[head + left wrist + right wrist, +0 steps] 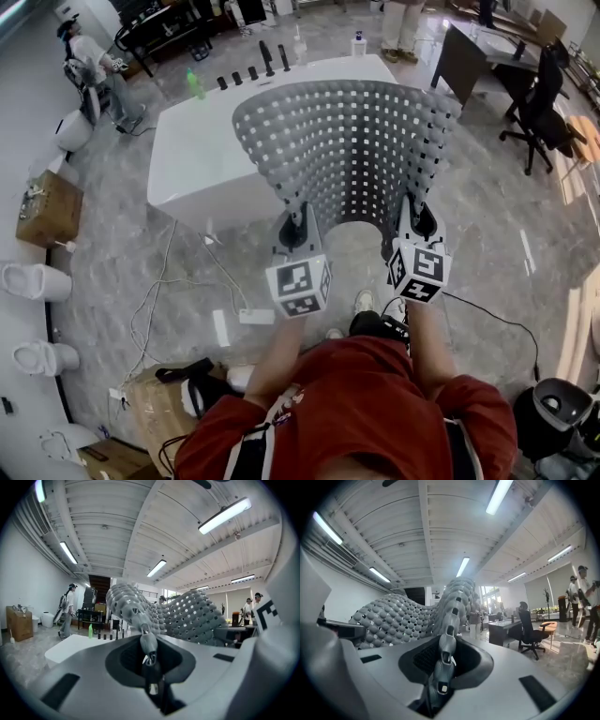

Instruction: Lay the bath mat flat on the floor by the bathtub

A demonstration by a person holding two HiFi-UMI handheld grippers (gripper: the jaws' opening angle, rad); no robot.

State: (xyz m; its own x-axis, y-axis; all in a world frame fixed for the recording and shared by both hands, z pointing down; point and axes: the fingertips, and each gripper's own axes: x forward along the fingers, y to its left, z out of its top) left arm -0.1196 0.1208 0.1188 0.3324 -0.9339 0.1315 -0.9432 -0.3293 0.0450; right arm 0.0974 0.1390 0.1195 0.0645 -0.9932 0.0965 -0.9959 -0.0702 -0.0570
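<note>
Grips the bath mat (347, 141) by its near edge with both tools. Left tool (297, 223) pinched narrow on the left corner, right tool (419, 217) pinched narrow on the right corner, nubbed grey rubber squeezed between each pair of jaws. Holds it up in the air, clear of the floor (141, 244), bowed like a curved screen in front of the white bathtub (197, 159).

To do this step well:
- Lower both tools together and level, so as to land the far edge first on the floor just beside the tub wall, not on the tub.
- Spread the tools apart to pull out the bow before setting down the near edge.
- Steer clear of the shoes (364, 302) right below and the white power strip (255, 317) with its cable, near left.
- Loosen the jaws only once flat all over.

Farther off, on the tub's far rim: a green bottle (195, 84) and black fittings (267, 61). At far left, a cardboard box (47, 208); at far right, an office chair (539, 108).

No brand or label legible anywhere, only black-and-white square markers on the tools' cubes.
</note>
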